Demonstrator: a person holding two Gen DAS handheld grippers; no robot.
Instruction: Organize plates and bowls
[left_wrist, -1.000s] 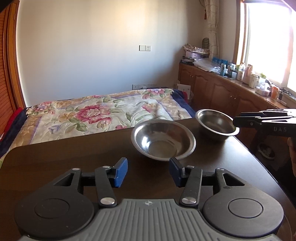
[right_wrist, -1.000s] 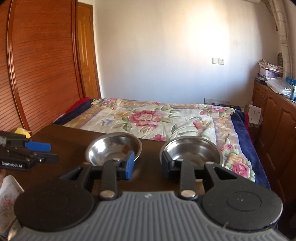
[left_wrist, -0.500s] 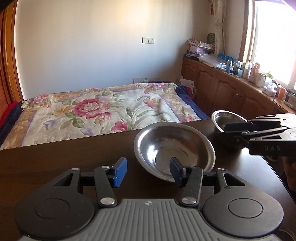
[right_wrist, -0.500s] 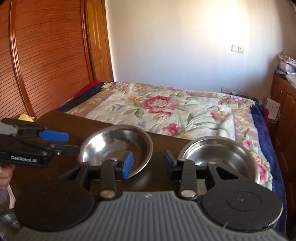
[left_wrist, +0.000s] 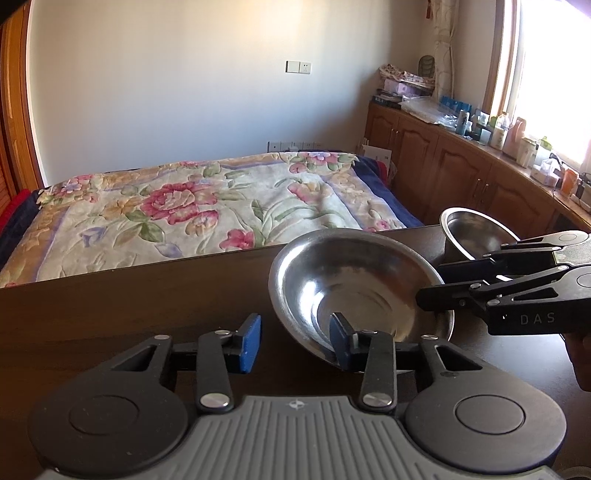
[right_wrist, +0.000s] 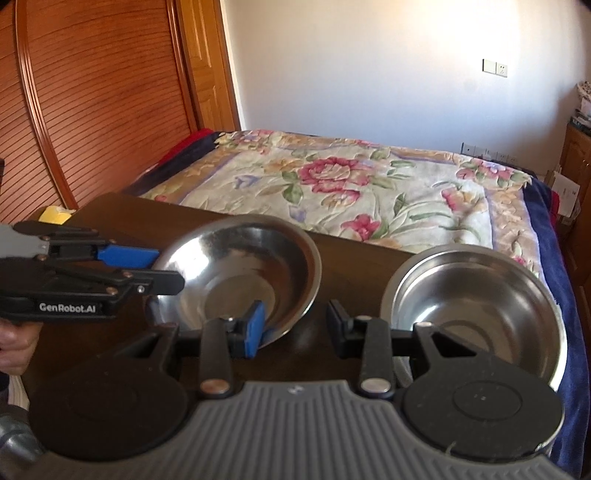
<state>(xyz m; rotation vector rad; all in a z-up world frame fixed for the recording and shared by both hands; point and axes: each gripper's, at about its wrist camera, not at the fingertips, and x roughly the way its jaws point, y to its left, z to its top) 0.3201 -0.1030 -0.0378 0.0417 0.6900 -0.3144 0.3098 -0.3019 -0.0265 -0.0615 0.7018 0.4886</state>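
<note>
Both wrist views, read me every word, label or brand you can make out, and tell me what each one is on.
"DAS": on the side of the right tool, seen from the left wrist view; the letters end there.
"GenRobot.AI": on the side of the left tool, seen from the right wrist view.
Labels on the bottles on the window counter: too small to read.
The bowls show no writing.

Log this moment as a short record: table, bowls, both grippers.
surface: dark wooden table
wide bowl: steel, empty
deep bowl: steel, empty, beside the wide bowl, apart
left gripper: jaws closing, astride wide bowl's rim, pads not pressing
right gripper: astride the same bowl's opposite rim, gap showing
</note>
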